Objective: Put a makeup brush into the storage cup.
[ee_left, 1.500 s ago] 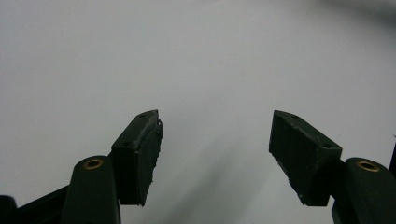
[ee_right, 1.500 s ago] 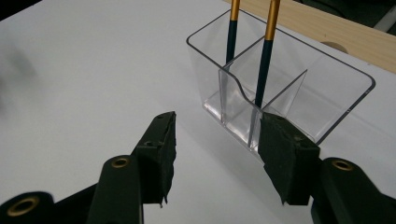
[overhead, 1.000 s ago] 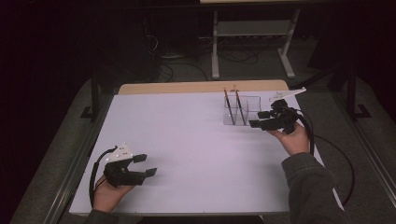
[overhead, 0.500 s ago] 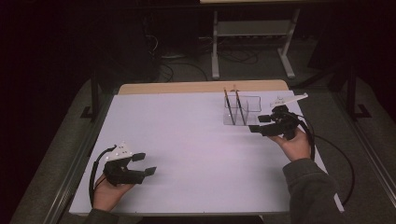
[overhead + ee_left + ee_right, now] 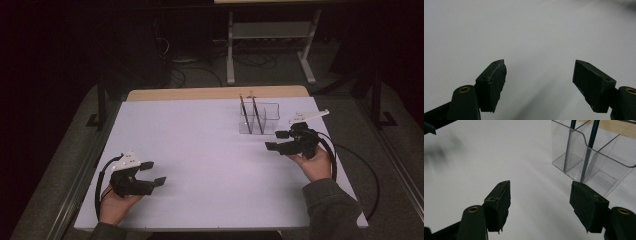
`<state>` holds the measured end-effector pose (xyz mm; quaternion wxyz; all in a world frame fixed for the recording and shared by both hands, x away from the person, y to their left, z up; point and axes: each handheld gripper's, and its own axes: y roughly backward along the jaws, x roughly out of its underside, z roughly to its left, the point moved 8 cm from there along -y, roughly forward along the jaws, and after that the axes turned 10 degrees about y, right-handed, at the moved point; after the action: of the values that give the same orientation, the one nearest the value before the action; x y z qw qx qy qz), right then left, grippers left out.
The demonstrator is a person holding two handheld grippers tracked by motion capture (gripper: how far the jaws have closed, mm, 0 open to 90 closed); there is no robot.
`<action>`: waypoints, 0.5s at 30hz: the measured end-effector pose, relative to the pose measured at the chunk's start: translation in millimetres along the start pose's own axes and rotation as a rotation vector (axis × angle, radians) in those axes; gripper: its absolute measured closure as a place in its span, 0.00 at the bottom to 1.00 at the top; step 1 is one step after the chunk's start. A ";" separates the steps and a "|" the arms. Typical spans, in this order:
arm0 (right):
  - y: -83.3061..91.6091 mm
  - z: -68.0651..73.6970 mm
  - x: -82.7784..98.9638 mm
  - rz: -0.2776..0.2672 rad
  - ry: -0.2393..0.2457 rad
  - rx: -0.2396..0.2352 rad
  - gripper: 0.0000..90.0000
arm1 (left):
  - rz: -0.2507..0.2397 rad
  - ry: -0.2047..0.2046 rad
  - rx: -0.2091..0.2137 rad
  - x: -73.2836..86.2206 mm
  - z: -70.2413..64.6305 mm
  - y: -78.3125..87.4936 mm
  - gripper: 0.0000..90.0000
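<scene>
In the high view the left gripper (image 5: 152, 172) sat at the lower left of the frame, held low over the white table (image 5: 200, 150) by the person's left hand (image 5: 116, 207), its jaws pointing toward the right of the picture. They stood released with nothing between them, and they had just been opening. In the left gripper view the two black pads (image 5: 492, 83) were spread wide over bare white surface.

The right gripper (image 5: 274, 140) was at the centre right of the high view, carried by the right hand (image 5: 315, 162), its jaws pointing toward the left of the frame. These jaws were also released and empty, and had just been opening as well. A grey sleeve (image 5: 330, 210) ran down to the bottom edge of the picture.

The clear plastic holder (image 5: 267, 120) stood just above and left of the right gripper in the high view, near it but apart. It had divided compartments, and two dark pencils (image 5: 244, 114) stood in it, leaning a little to the upper left. In the right gripper view the holder (image 5: 599, 167) took the upper right of the frame, beyond the right jaw, with both pencils (image 5: 589, 150) rising out of the top edge, one in each of two neighbouring compartments
</scene>
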<state>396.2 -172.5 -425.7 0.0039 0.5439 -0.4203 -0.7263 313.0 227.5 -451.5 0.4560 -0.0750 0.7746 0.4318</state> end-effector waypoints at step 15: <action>6.0 15.4 16.7 -0.019 0.014 -0.002 0.34 | -0.006 0.007 0.007 -3.1 -1.8 -0.8 0.25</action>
<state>374.5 -174.7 -434.3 0.0004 0.5528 -0.4144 -0.7229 314.1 224.8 -449.2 0.4549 -0.0774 0.7775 0.4273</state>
